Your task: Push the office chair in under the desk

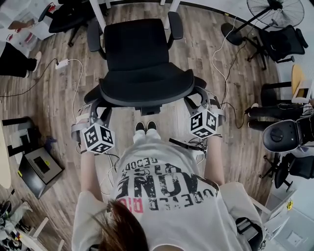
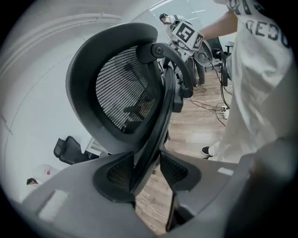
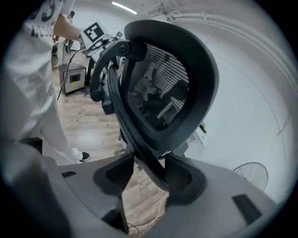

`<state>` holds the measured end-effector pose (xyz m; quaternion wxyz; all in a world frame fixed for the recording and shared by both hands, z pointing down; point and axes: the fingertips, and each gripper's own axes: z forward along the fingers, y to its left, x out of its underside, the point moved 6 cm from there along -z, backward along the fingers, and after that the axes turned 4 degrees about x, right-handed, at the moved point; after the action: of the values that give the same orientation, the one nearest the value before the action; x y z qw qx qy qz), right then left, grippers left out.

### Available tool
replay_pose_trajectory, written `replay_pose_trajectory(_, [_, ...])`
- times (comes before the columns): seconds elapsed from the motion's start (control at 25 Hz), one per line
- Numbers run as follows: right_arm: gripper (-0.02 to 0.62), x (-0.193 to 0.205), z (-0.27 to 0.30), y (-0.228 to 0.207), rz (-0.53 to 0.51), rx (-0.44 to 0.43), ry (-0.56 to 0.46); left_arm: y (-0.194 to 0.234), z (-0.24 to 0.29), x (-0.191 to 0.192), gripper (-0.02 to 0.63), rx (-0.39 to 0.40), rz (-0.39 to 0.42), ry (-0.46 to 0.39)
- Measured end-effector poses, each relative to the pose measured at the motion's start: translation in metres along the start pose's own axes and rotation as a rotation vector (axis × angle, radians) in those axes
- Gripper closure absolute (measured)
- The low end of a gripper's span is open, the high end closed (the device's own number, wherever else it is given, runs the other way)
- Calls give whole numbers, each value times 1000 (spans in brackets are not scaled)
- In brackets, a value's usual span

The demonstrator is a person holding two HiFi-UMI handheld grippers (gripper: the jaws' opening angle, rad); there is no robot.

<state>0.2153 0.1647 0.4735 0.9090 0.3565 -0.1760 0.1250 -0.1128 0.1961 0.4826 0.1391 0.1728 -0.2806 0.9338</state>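
Note:
A black office chair stands on the wood floor before me, its seat facing the white desk legs at the top of the head view. Its mesh backrest is nearest me. My left gripper is at the backrest's left edge and my right gripper at its right edge. In the left gripper view the backrest frame runs between the jaws of the left gripper, with floor showing beside it. The right gripper straddles the frame likewise, with a gap on one side. Both are open.
My feet are just behind the chair base. Cables trail over the floor at left and right. A black box sits at the left. A fan and other black chairs stand at the right.

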Motion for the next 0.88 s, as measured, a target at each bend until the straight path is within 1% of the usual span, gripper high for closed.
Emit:
replay_pose_trajectory(0.08, [403,0,1,0,-19,10,10,0,0,0,420,-11,0,-9])
replay_pose_trajectory(0.28, [405,-1,0,4,10,36,16,0,3,4,419,-20,6,-22])
replay_pose_trajectory(0.56, [405,-17,0,18,20,55,-6,8,6,27,409,-45,10,-51])
replay_pose_trajectory(0.64, [405,-20,1,18,29,65,11,11,7,28,408,-49,16,-60])
replay_pose_trajectory(0.8, [405,-29,9,15,49,64,89,22,11,32,410,-40,36,-79])
replay_pose_trajectory(0.88, [405,-33,10,18,60,64,113,22,11,35,410,-39,44,-90])
